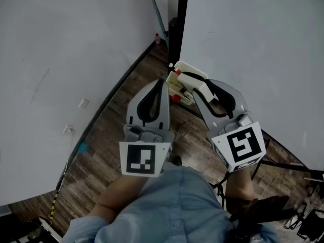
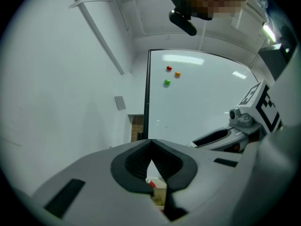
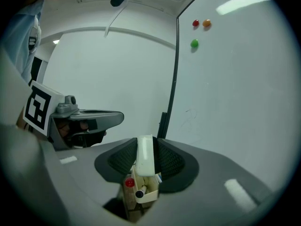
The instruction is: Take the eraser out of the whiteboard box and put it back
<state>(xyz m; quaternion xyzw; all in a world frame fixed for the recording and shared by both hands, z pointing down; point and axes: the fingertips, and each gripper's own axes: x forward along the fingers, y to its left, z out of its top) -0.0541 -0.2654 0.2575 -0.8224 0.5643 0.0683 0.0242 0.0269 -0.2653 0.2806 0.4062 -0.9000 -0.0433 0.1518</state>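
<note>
Right gripper (image 3: 146, 161) has its jaws clamped on the eraser (image 3: 145, 149), their ribbed pads pressing on its two long sides near the middle. That pale block stands on end between the jaws, just above the whiteboard box (image 3: 143, 194). Whether its lower end touches the box rim I cannot tell, since the eraser hides the gap from the gripper's own camera. The box is a small cream tray fixed at the bottom edge of the whiteboard (image 1: 253, 44), and it holds a red-capped marker (image 3: 129, 182) and a dark-tipped one beside it.

Left gripper (image 2: 150, 147) has its jaws together at the tips and holds nothing. It hangs level with the other gripper, just left of the box.

By its look, the eraser should be light and stiff, a smooth plastic shell with probably a softer felt face. Such a shell may slip under a loose pinch, so the present hold across the narrow width at mid-length seems right. It leaves the lower end free to go down into the tray beside the markers.
</note>
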